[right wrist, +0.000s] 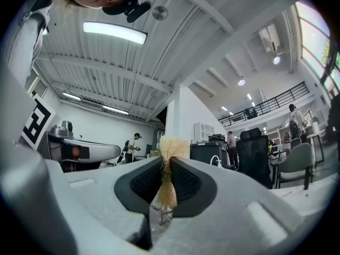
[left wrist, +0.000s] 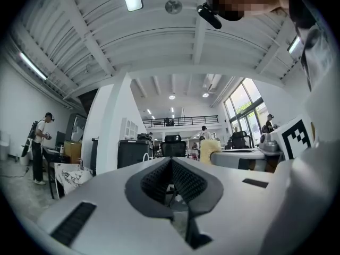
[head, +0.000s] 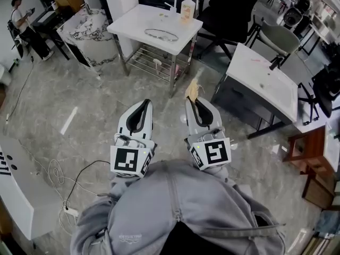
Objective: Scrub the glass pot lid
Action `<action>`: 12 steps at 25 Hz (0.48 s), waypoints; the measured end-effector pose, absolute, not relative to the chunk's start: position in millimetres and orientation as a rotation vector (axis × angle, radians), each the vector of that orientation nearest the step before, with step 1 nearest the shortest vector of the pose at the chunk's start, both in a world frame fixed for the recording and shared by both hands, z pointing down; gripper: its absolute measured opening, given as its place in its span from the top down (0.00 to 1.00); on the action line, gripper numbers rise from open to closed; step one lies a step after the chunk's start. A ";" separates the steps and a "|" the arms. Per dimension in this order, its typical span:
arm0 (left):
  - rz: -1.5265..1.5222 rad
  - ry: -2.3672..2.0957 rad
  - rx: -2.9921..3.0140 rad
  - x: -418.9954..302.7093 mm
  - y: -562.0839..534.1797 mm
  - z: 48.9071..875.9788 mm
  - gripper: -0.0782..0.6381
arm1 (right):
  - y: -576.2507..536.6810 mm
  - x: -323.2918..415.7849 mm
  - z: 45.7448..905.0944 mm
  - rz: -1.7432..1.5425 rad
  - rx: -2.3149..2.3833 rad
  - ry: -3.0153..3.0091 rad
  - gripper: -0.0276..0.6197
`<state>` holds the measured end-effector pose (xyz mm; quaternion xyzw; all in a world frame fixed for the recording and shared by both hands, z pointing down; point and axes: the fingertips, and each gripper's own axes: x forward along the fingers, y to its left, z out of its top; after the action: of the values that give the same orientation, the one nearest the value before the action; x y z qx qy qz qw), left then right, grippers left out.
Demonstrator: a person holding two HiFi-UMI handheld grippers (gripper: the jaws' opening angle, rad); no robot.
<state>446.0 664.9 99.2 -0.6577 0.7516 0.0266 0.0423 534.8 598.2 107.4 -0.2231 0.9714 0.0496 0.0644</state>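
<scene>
The glass pot lid [head: 161, 34] lies flat on a white sink table [head: 133, 20] far ahead, with a soap bottle [head: 186, 7] behind it. Both grippers are held close to my body, well short of that table, pointing toward it. My right gripper [head: 192, 99] is shut on a pale yellow fibrous scrubber [head: 192, 89] that sticks out past its tips; in the right gripper view the scrubber [right wrist: 169, 149] is pinched between the jaws of that gripper [right wrist: 167, 163]. My left gripper [head: 143, 106] is shut with nothing in it, its tips [left wrist: 171, 161] pressed together.
A marble-patterned table [head: 90, 31] stands left of the sink table, a white desk [head: 265, 81] and office chairs [head: 281, 39] to the right. Cables [head: 58, 179] trail on the tiled floor at my left. A person [head: 24, 28] stands far left.
</scene>
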 end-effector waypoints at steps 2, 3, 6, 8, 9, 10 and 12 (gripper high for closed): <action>0.081 2.307 -2.003 449.8 657.8 100.3 0.88 | 590.5 538.1 107.6 0.123 -0.653 2.925 0.90; 0.079 2.311 -1.997 451.2 654.3 100.8 0.88 | 586.6 539.1 108.2 0.115 -0.647 2.924 0.90; 0.066 2.322 -1.986 453.6 645.4 104.3 0.88 | 576.2 540.7 111.6 0.099 -0.641 2.921 0.90; 0.063 2.331 -1.989 451.3 639.8 107.4 0.88 | 569.1 539.5 115.4 0.077 -0.641 2.921 0.90; 0.068 2.339 -1.989 448.9 636.9 109.2 0.88 | 565.2 538.5 117.4 0.066 -0.641 2.923 0.90; 0.074 2.348 -1.988 446.1 633.7 111.3 0.88 | 560.7 537.3 119.3 0.059 -0.642 2.925 0.90; 0.081 2.358 -1.987 439.8 625.3 114.8 0.88 | 549.5 533.5 122.7 0.050 -0.653 2.924 0.90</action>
<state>439.8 625.3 114.8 -0.6438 0.7642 0.0264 0.0285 533.5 549.5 122.7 -0.2173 0.9733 0.0167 0.0723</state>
